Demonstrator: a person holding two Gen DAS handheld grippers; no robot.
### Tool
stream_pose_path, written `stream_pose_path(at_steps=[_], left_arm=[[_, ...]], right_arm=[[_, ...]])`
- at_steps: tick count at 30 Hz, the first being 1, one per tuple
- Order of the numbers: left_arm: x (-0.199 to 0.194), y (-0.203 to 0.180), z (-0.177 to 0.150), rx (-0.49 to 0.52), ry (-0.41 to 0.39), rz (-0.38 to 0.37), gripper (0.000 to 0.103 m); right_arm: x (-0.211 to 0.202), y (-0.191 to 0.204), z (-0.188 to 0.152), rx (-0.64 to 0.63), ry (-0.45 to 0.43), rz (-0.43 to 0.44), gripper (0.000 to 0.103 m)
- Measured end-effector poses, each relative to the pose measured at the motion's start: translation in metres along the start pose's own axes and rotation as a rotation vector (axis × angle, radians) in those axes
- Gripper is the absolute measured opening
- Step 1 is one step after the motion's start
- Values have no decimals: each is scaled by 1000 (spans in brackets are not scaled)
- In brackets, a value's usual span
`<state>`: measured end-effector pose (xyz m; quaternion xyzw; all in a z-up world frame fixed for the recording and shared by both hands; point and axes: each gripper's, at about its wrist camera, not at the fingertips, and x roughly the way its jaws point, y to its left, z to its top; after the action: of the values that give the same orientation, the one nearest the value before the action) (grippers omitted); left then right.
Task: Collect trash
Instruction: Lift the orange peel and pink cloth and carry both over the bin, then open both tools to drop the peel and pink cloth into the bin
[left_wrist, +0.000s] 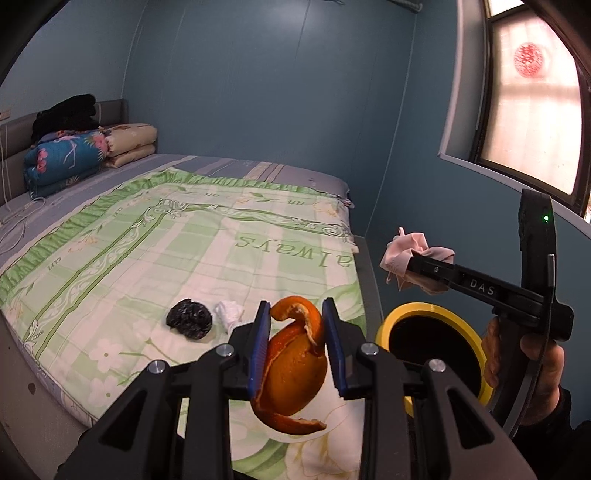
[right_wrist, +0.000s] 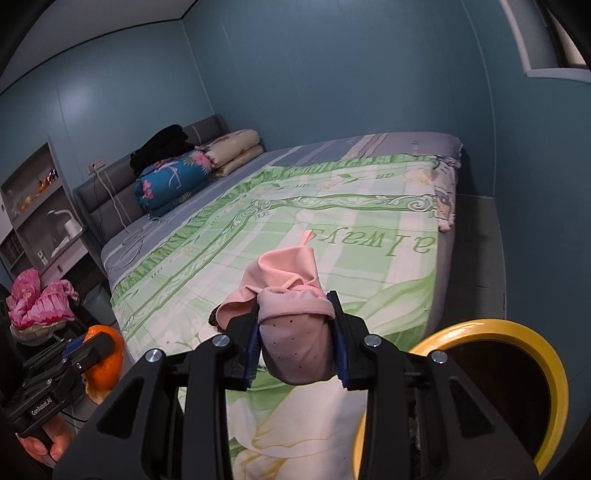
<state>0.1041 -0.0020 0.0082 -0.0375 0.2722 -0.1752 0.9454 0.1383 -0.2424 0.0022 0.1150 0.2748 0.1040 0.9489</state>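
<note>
Left wrist view: the left gripper (left_wrist: 297, 347) tilts down above the bed (left_wrist: 184, 240), its jaws clamped on an orange peel (left_wrist: 291, 373). To its right, a hand (left_wrist: 535, 369) holds the right gripper (left_wrist: 413, 264) above the yellow-rimmed bin (left_wrist: 391, 321), jaws pinching a crumpled pink cloth (left_wrist: 402, 251). A black wad (left_wrist: 189, 318) and a white tissue (left_wrist: 229, 312) lie on the green blanket.

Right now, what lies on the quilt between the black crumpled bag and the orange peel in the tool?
A crumpled white tissue lies between the black crumpled bag and the orange peel held by the left tool, seen in the left wrist view.
</note>
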Motion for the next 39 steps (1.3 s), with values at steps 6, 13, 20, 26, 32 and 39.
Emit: stream_pose_path(at_steps=[6, 13, 20, 26, 32, 39], left_arm=[[8, -31, 5, 51, 6, -25, 27], [21, -63, 9, 96, 24, -60, 27], [42, -93, 8, 139, 58, -105, 27], [56, -119, 5, 175, 61, -137, 27], [72, -140, 2, 189, 72, -170, 27], [91, -157, -5, 213, 98, -197, 28]], right_arm=[[-24, -28, -4, 34, -42, -49, 31], [-44, -53, -7, 60, -90, -107, 32], [-54, -88, -10, 128, -95, -168, 32], [-56, -115, -11, 173, -96, -199, 32], [-57, -136, -15, 216, -86, -215, 32], [-54, -152, -23, 244, -63, -214, 33]])
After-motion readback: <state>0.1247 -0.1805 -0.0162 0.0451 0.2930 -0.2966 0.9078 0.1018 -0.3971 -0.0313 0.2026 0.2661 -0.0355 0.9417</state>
